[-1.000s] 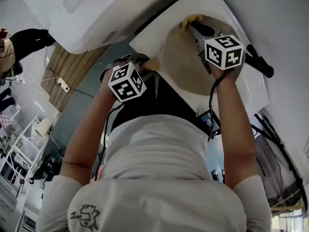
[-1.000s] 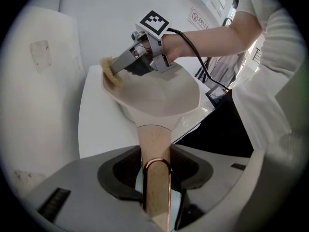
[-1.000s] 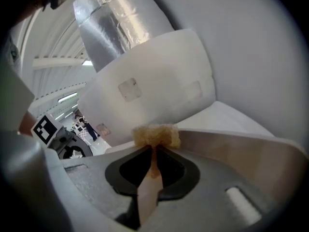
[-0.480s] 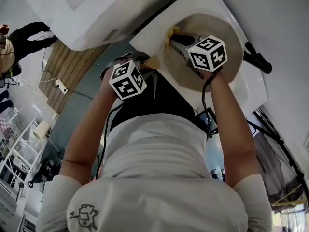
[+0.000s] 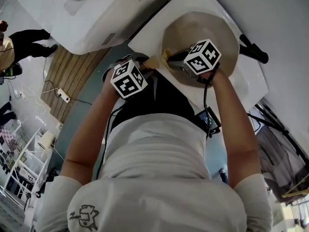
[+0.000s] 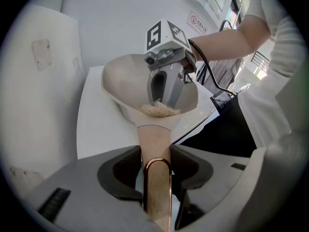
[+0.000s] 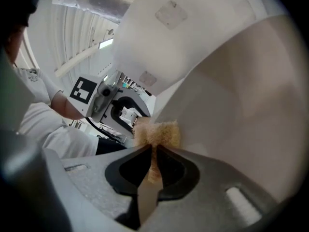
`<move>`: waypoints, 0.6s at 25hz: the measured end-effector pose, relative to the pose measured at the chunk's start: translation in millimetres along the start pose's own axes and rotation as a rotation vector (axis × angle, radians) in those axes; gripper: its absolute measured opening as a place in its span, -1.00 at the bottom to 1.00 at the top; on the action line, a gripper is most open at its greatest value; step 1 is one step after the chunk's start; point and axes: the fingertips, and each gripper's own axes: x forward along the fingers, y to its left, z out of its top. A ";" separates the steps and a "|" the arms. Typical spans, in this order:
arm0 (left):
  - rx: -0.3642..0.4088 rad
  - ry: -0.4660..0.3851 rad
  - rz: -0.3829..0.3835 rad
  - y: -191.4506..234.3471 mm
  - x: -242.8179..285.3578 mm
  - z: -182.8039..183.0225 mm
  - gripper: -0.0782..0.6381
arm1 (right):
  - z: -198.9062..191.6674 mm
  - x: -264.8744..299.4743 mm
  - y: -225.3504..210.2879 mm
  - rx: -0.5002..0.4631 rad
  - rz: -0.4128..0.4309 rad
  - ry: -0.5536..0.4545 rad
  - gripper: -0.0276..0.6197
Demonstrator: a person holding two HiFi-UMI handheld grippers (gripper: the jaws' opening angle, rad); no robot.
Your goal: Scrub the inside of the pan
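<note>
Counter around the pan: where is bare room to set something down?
Free: the counter strip between pan and white panel. Crowded: inside the pan, where the right gripper presses the sponge; the left gripper clamps the handle.

Left claw (image 6: 155, 151) clamps the pan handle (image 6: 153, 132); right claw (image 7: 152, 149) pinches the sponge (image 7: 159, 132).

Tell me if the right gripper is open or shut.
Shut on the sponge: the right gripper has its jaws pinched together on it, inside the pan.
</note>
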 end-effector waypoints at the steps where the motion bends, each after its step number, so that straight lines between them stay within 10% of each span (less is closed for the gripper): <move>1: -0.005 -0.002 0.000 0.0 0.1 0.1 -0.28 | -8.7 -0.6 2.0 0.019 0.016 0.034 -0.79; 9: -0.010 -0.011 -0.006 0.9 0.0 -0.4 -0.28 | -85.7 -22.1 14.3 0.129 0.091 0.346 -0.79; 15: -0.015 -0.012 -0.021 -0.3 0.4 -1.9 -0.28 | -132.4 -58.2 -8.1 0.119 -0.045 0.689 -0.80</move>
